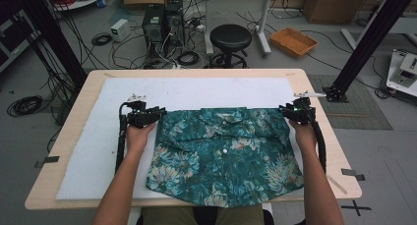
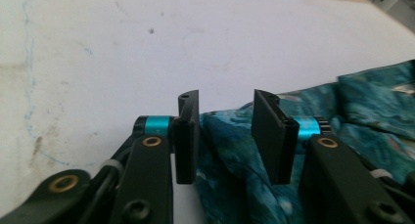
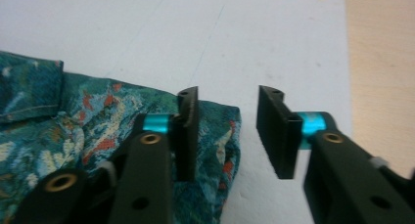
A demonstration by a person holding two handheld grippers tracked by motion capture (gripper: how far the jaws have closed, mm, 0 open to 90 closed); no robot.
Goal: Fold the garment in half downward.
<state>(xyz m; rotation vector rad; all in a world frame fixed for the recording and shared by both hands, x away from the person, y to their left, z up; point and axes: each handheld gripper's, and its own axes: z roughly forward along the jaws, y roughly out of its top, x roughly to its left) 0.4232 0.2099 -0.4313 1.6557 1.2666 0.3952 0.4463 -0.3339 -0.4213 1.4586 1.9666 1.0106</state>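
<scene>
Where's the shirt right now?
High view: the floral shirt lies spread on the white mat, centre-right, its hem at the table's near edge, with the left gripper and right gripper at its upper corners.

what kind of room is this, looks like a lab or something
Most likely a robotics or data-recording lab: computer towers and loose cables on the floor, black frame posts beside the table, and a floral shirt laid out for handling.

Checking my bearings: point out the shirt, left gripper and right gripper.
shirt (image 1: 221, 161), high view, button placket.
left gripper (image 2: 225, 136), left gripper view, gap between open jaws.
right gripper (image 3: 227, 131), right gripper view, gap between open jaws.
</scene>
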